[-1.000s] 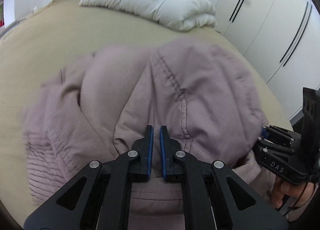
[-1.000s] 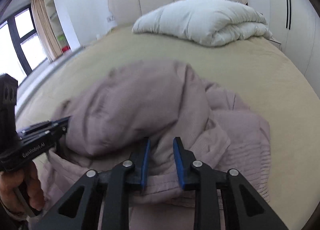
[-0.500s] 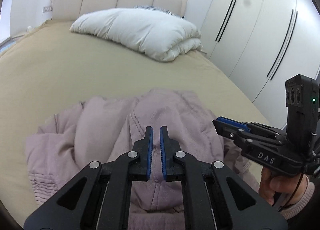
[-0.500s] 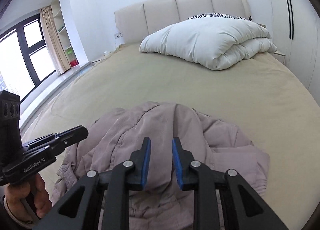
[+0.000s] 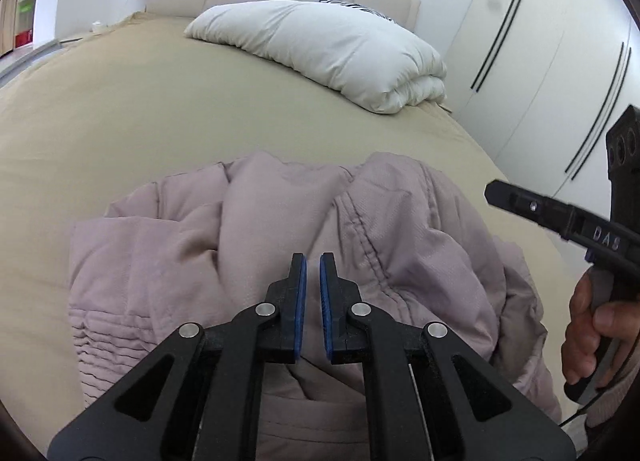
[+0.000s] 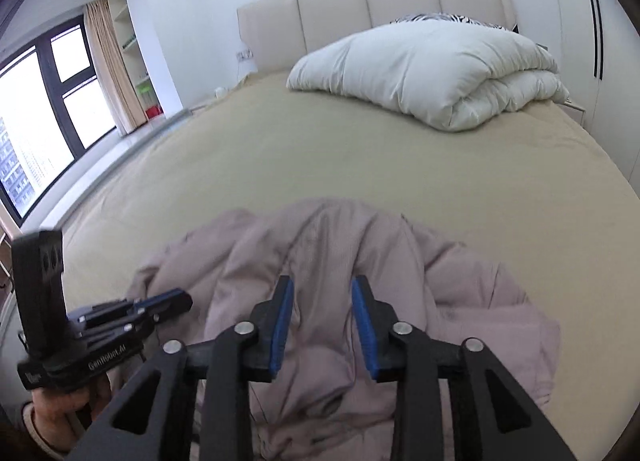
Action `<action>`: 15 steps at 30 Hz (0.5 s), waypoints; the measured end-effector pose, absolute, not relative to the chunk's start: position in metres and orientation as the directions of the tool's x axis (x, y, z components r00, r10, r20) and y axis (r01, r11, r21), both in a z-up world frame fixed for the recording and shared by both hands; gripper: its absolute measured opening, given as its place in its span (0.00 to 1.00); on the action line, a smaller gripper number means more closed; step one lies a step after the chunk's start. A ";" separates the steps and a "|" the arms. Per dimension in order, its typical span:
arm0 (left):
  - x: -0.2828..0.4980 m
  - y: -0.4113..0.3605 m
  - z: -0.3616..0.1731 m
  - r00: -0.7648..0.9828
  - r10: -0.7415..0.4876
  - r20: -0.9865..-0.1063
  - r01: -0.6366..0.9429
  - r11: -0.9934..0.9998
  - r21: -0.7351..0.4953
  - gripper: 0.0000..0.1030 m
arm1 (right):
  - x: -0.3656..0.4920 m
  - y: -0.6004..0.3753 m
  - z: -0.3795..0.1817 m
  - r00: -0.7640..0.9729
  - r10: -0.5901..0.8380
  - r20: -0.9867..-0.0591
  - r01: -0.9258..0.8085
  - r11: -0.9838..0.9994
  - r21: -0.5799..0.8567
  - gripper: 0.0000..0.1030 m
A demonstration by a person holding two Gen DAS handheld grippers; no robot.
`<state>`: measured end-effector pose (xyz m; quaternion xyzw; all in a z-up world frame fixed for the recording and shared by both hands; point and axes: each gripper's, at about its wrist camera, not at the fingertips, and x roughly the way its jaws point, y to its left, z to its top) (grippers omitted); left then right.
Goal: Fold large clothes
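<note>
A large mauve padded jacket (image 5: pixel 248 245) lies crumpled in a heap on the near part of the beige bed; it also shows in the right wrist view (image 6: pixel 352 261). My left gripper (image 5: pixel 312 265) hovers above the heap with its blue pads a narrow gap apart and nothing between them. My right gripper (image 6: pixel 322 285) is open and empty above the jacket. The right gripper appears at the right edge of the left wrist view (image 5: pixel 560 217), and the left gripper at the lower left of the right wrist view (image 6: pixel 132 313).
The beige bed sheet (image 5: pixel 160 101) stretches away behind the jacket. A folded white duvet (image 6: pixel 432 69) lies by the padded headboard (image 6: pixel 360 9). White wardrobe doors (image 5: pixel 540 73) stand on the right, and a window (image 6: pixel 36 121) on the left.
Both grippers have risen and pulled back from the jacket, so the heap looks smaller and lower. The right gripper's jaws have widened. The jacket has settled onto the bed.
</note>
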<state>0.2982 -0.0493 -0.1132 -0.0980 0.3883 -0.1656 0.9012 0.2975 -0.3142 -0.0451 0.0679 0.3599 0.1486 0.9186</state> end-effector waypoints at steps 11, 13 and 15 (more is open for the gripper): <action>0.300 -0.027 -0.130 0.603 -0.395 -0.693 0.212 0.917 -0.338 0.06 | 0.362 -0.276 -0.116 0.588 0.259 -0.766 -0.225 0.962 0.153 0.47; 0.279 -0.012 -0.111 0.649 -0.389 -0.654 0.196 0.916 -0.351 0.06 | 0.352 -0.283 -0.100 0.588 0.242 -0.772 -0.202 0.968 0.150 0.43; 0.258 0.002 -0.097 0.698 -0.362 -0.618 0.174 0.923 -0.344 0.06 | 0.326 -0.290 -0.076 0.632 0.277 -0.724 -0.196 0.961 0.197 0.43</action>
